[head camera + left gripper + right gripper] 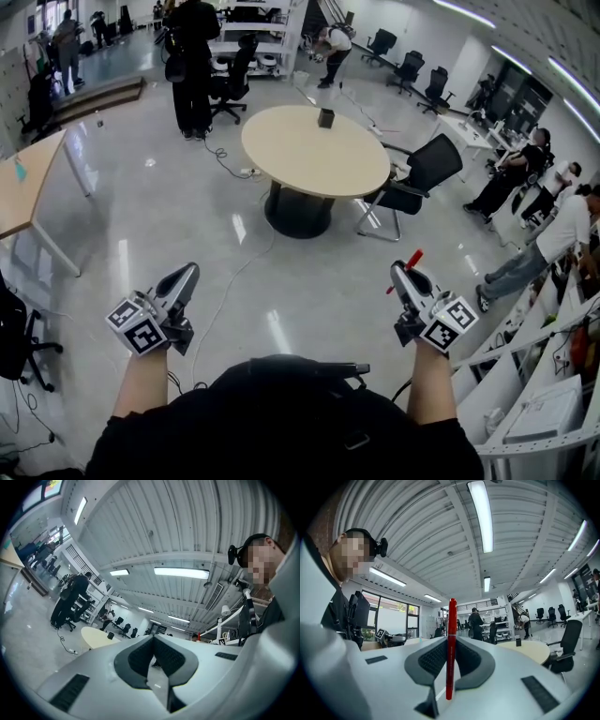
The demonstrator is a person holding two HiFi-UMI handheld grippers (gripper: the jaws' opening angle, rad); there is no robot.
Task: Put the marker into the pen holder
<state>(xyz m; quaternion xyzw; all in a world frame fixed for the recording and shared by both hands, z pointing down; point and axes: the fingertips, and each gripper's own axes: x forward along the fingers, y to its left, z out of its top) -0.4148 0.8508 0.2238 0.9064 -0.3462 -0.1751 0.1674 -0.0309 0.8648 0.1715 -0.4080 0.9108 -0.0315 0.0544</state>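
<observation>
Between ribbed dark pads [433, 658] of the right gripper [451, 641], a slim red marker [451, 620] stands clamped; left gripper [153, 644] closed, empty. Far ahead across open glossy floor [281, 281], a dark boxy pen holder [325, 117] tops a round beige table [309, 155].

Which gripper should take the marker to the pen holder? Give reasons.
Right. The right gripper clamps the red marker; the left gripper is shut and empty. The pen holder sits on the round table ahead.
</observation>
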